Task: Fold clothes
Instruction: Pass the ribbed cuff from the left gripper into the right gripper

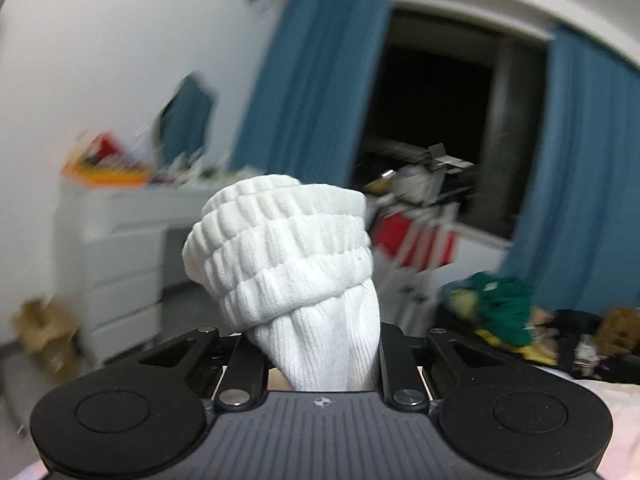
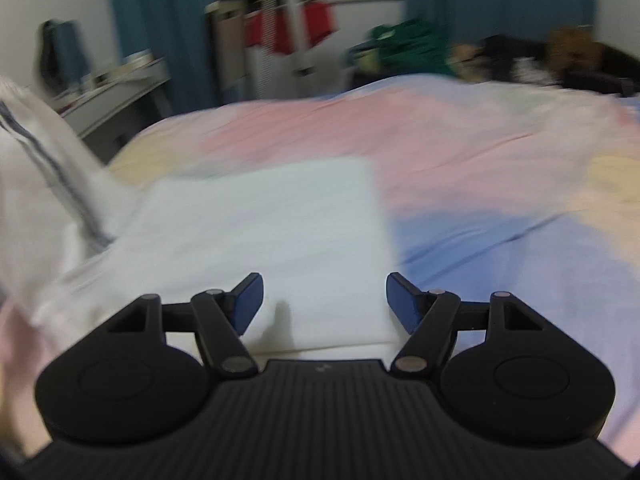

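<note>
In the left wrist view my left gripper (image 1: 320, 344) is shut on a white ribbed garment (image 1: 288, 248). The cloth bunches in thick folds above the jaws and hides the fingertips. It is held up in the air, facing the room. In the right wrist view my right gripper (image 2: 324, 300) stands open with nothing between its blue pads (image 2: 248, 304). It hovers over a flat white folded garment (image 2: 260, 220) on the pastel bedsheet (image 2: 480, 160). At the left edge of that view, a blurred white cloth with dark stripes (image 2: 44, 168) rises from the bed.
A white chest of drawers (image 1: 120, 248) with clutter on top stands by the left wall. Blue curtains (image 1: 312, 80) frame a dark window. A drying rack with red cloth (image 1: 416, 236) and a pile of green clothes (image 1: 500, 304) lie beyond the bed.
</note>
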Motion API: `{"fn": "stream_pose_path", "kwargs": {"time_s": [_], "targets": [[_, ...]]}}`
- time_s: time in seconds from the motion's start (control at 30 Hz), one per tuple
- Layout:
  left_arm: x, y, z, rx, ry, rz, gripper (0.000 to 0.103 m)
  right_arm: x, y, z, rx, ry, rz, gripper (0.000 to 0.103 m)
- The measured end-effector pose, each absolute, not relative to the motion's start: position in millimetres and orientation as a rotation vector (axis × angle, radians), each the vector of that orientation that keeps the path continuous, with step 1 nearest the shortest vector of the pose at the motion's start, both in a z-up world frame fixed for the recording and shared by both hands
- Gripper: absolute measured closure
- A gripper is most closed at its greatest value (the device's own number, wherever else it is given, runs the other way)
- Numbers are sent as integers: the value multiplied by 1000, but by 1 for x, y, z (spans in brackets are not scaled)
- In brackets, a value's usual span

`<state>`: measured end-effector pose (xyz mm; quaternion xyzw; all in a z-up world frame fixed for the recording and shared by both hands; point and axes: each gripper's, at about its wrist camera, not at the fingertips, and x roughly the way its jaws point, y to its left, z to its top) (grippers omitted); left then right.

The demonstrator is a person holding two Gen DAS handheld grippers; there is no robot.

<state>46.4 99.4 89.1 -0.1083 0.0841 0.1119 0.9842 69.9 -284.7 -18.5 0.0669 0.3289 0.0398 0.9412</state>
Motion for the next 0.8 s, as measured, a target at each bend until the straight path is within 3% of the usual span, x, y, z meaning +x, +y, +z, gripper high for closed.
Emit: {"fn": "stream_pose_path", "kwargs": {"time_s": [0.23, 0.47, 0.63, 0.7, 0.77, 0.8], "targets": [[41, -66, 68, -82, 68, 80, 87, 66, -357, -17, 440, 627, -27, 33], [31, -196, -42, 157, 163, -29, 86, 63, -402, -28, 656, 591, -97, 31], [28, -231, -98, 357, 258, -84, 81, 59, -407, -23, 712, 501, -24, 31], [30, -233, -95, 376, 267, -90, 73, 57, -406, -19, 727, 454, 35, 31], [36, -233, -88, 374, 319, -119, 55, 58, -403, -18, 757, 431, 109, 31], [39, -233, -84, 379, 347, -131, 39, 60, -401, -17, 761, 432, 136, 31]]}}
